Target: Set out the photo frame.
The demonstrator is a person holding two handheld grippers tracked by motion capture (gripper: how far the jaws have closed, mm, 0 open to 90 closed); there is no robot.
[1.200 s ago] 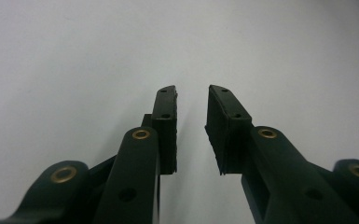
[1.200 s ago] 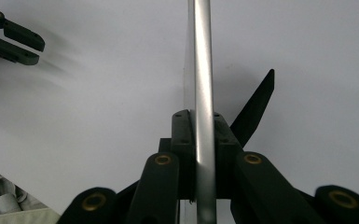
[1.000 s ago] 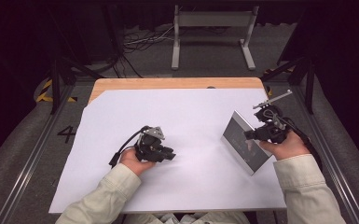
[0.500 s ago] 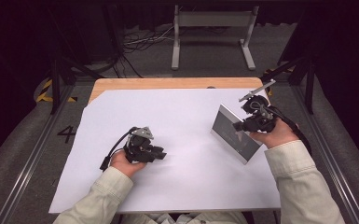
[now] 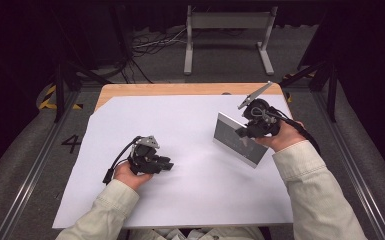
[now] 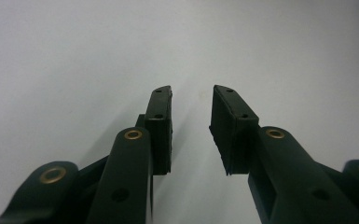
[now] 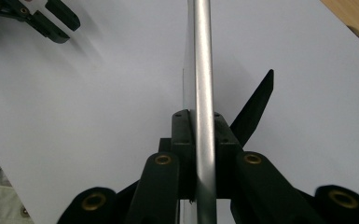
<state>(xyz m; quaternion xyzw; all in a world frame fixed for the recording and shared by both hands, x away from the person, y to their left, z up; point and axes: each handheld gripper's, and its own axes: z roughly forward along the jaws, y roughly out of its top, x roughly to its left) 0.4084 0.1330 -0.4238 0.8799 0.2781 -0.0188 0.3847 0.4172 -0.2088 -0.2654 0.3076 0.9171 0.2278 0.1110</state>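
A flat silver-rimmed picture frame (image 5: 228, 135) is held on edge above the white sheet, right of centre. My right gripper (image 5: 243, 132) is shut on its rim. In the right gripper view the pads clamp the silver edge (image 7: 200, 56), and the frame's black back stand (image 7: 256, 109) sticks out to the right. My left gripper (image 5: 169, 164) lies low on the sheet at the left, pointing right. Its jaws have just been opening, and in the left gripper view they (image 6: 192, 100) stand apart with only bare white sheet between them.
The white sheet (image 5: 190, 120) covers a wooden table whose far edge (image 5: 180, 89) shows. A grey metal stand (image 5: 227, 30) and cables (image 5: 150, 45) sit on the floor beyond. Dark rails run along both sides.
The right hand has carried the frame left and a little toward the far edge. The left hand has slid slightly left on the sheet.
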